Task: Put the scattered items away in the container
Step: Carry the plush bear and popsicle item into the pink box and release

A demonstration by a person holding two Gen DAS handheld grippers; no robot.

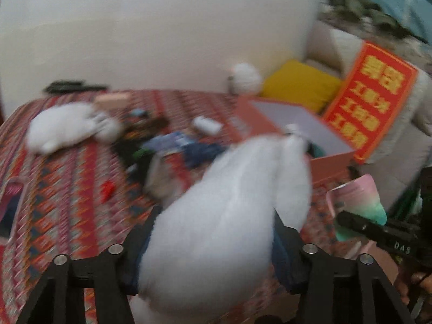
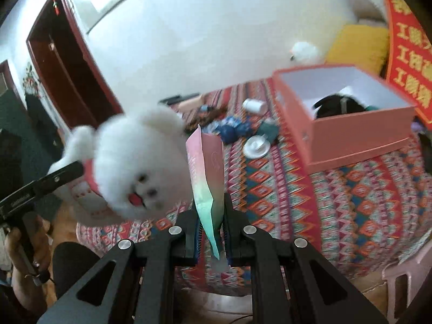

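Currently: white plush toy fills left view | clutter before pink box

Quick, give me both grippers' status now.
Left gripper: shut on the white plush toy.
Right gripper: shut on the pink-green pouch.

yellow cushion, red banner, dark wooden doorway
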